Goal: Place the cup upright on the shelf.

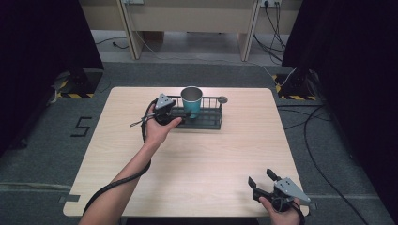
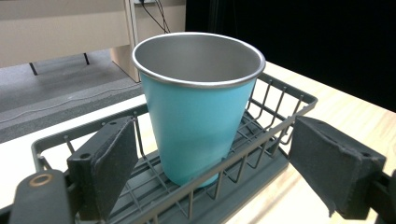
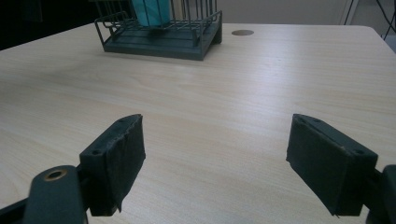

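Note:
A teal metal cup [image 1: 192, 101] stands upright in a dark wire rack [image 1: 210, 119] at the far middle of the table. My left gripper [image 1: 180, 115] is at the rack's left end and is open, its jaws spread on either side of the cup [image 2: 198, 112] but apart from it, over the rack's near rail [image 2: 243, 158]. My right gripper [image 1: 260, 182] is open near the table's front right corner, pointing across bare wood toward the rack [image 3: 161, 39] and the cup [image 3: 150, 11].
A small round grommet [image 1: 223, 99] sits in the table just right of the rack, also seen as grommet [image 3: 243, 32]. Cables run on the floor to the right of the table [image 1: 141, 168]. Wooden furniture legs stand beyond the far edge.

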Tool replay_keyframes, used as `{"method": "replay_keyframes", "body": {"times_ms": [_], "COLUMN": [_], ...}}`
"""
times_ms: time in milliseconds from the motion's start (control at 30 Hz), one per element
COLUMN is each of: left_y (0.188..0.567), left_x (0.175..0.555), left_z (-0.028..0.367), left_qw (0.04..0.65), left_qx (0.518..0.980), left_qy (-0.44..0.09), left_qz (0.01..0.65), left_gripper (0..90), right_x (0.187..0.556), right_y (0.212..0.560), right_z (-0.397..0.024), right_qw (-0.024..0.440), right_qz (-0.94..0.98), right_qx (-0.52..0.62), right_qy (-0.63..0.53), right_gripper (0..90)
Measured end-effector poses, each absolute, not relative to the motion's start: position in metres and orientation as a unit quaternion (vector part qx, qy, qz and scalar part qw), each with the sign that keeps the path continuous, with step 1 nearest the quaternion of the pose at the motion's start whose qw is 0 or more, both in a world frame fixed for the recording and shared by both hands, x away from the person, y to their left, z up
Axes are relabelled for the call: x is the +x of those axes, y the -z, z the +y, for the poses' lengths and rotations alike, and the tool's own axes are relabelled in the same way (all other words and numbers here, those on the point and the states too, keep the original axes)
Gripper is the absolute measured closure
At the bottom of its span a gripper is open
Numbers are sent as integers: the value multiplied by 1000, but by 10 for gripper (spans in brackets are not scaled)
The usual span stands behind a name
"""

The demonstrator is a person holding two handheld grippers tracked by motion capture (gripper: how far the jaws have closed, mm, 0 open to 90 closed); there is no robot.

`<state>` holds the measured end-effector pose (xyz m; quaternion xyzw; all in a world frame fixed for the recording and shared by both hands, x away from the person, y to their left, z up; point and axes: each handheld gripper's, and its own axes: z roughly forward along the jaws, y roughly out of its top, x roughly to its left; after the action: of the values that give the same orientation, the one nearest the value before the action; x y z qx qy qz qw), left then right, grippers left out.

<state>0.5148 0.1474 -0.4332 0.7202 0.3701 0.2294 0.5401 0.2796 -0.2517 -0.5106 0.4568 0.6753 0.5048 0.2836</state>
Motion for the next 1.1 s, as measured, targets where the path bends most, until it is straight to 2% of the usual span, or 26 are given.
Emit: {"method": "replay_keyframes", "body": {"times_ms": [1100], "left_y": [429], "left_x": [461], "left_z": [184], "left_qw": [548], "left_qx": [720], "left_qy": [-237], "left_qz": [355], "left_gripper": [147], "right_x": [280], "right_y": [511], "right_z": [-252], "right_qw": [283], "right_qz": [675], "right_qx": [458], "right_qy": [-505], "right_gripper": [199]}}
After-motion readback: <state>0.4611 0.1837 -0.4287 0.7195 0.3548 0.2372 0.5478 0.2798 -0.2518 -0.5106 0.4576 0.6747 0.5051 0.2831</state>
